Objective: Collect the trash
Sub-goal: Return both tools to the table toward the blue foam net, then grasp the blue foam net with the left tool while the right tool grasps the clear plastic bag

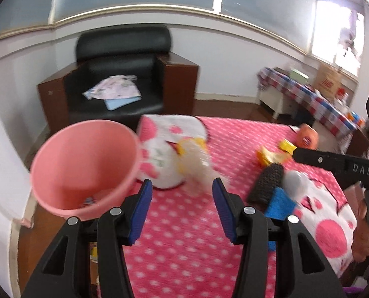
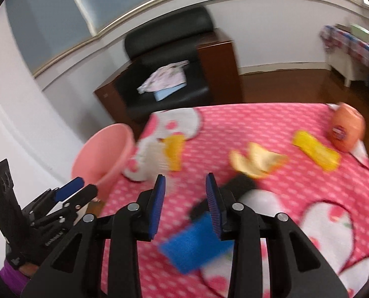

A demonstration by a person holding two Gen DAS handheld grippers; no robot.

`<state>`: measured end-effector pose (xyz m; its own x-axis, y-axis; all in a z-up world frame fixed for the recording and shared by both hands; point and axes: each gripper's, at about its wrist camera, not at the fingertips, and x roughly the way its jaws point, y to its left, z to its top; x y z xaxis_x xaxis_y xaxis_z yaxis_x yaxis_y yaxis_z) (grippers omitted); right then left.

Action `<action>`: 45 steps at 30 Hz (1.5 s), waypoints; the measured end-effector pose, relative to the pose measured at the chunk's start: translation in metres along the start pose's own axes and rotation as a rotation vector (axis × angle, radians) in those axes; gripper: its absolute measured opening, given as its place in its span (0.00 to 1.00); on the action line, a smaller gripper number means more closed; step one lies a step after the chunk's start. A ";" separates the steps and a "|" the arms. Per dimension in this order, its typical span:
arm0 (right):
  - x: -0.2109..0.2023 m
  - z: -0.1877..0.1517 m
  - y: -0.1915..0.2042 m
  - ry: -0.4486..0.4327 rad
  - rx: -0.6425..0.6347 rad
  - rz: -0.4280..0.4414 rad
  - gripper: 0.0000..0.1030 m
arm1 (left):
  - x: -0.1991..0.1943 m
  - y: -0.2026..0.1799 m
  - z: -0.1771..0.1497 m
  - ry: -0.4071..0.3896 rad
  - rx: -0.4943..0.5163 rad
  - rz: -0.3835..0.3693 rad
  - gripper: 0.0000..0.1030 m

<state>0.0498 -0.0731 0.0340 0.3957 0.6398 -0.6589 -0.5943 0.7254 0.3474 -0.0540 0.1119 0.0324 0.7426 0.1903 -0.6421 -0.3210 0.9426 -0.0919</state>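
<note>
The left gripper and the right gripper both have their jaws released, gripping nothing, above a desk under a pink polka-dot cloth. A round pink plastic bin stands at the desk's ten o'clock edge. Scattered trash lies blurred: a yellow-and-clear wrapper at twelve, curled orange peel, a yellow wrapper and an orange packet toward two, a blue sponge nearest.

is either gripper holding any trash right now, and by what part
Nothing is held. The left gripper is open with only blurred clear-and-yellow wrapper lying beyond its tips; the right gripper is open above the blue sponge.
</note>
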 end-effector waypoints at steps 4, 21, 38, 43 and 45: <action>-0.012 -0.013 -0.041 -0.008 0.069 -0.053 0.44 | 0.009 -0.027 -0.007 0.045 0.054 -0.080 0.48; 0.013 -0.037 -0.081 0.069 0.179 -0.006 0.54 | 0.063 -0.101 -0.039 0.241 0.251 -0.197 0.48; 0.025 -0.045 -0.078 0.063 0.145 -0.036 0.34 | 0.060 -0.095 -0.045 0.247 0.219 -0.219 0.07; 0.019 -0.046 -0.079 0.056 0.146 -0.033 0.21 | 0.051 -0.093 -0.043 0.221 0.205 -0.237 0.06; 0.017 -0.048 -0.080 0.054 0.153 -0.029 0.17 | 0.047 -0.091 -0.041 0.211 0.204 -0.244 0.06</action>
<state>0.0704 -0.1323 -0.0364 0.3710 0.6064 -0.7033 -0.4682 0.7762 0.4222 -0.0144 0.0232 -0.0206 0.6387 -0.0870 -0.7645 -0.0099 0.9926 -0.1213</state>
